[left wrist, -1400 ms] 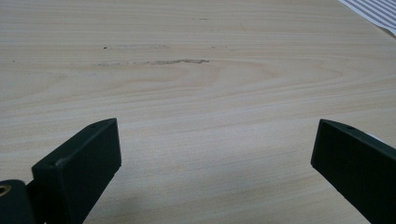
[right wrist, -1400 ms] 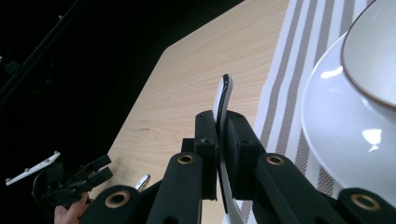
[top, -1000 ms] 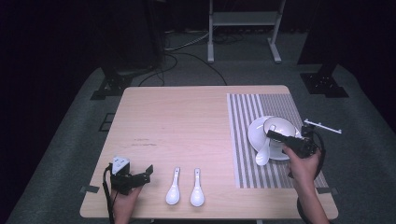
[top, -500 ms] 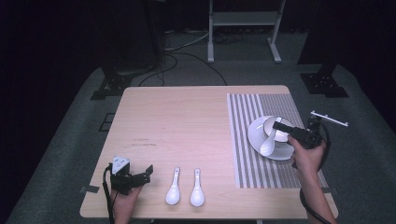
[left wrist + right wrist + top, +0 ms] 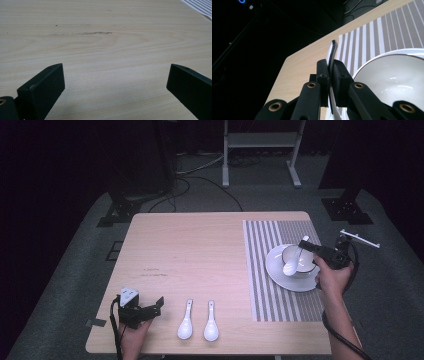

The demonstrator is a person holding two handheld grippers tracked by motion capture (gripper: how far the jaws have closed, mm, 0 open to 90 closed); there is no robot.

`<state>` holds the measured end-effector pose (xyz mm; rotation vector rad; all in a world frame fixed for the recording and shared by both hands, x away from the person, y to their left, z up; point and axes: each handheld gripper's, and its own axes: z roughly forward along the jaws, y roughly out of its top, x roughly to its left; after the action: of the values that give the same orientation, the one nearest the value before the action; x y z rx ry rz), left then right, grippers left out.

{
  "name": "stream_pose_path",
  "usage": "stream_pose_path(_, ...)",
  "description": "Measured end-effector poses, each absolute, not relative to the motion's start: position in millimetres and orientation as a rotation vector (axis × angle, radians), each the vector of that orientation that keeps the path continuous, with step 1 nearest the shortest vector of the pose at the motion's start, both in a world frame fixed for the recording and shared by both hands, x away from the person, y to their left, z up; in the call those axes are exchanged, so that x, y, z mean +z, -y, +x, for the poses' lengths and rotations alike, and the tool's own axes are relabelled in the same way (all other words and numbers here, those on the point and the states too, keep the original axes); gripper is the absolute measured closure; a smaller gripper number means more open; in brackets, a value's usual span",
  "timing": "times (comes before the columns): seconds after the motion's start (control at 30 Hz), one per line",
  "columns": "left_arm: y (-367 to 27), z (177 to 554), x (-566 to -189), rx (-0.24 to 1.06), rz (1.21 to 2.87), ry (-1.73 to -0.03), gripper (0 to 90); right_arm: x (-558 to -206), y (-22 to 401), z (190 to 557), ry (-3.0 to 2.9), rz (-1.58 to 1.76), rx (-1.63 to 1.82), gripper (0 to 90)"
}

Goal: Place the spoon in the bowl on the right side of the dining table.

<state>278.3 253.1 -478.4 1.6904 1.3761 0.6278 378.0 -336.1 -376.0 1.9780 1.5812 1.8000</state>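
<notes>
My left gripper (image 5: 150, 309) sits at the near-left corner of the table (image 5: 200, 250), jaws wide apart w/ nothing between them, just bare wood ahead in the left gripper view. Right beside it, toward the middle, two spare spoons (image 5: 197, 321) lie side by side near the front edge, handles pointing away from me, bowls toward me; left hand is clearly the nearer one for those. Further right is the striped mat (image 5: 280, 232), and on it the plate (image 5: 280, 275) w/ the bowl (image 5: 306, 266) sitting on top. My right gripper (image 5: 306, 245) is over the far-right rim of that bowl, jaws clamped tight on the handle of a third spoon (image 5: 292, 265). In the right gripper view the handle (image 5: 331, 53) stands up between the jaws, edge-on, w/ the white inside of the bowl just to the right. From above, the spoon's long axis runs from the jaws down and toward me, w/ its scoop end hanging over the near-left part of the bowl. So I reckon what's left is lowering and letting go, w/ the handle leaning on the rim nearest my right hand.
</notes>
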Motion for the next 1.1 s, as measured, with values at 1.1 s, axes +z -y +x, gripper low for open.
stream_pose_path(1.1, -253, 278, -479, 0.630, 1.687, -1.373, 0.2, -408, 374, 399, -1.265, 2.145, 1.731, 84.1)
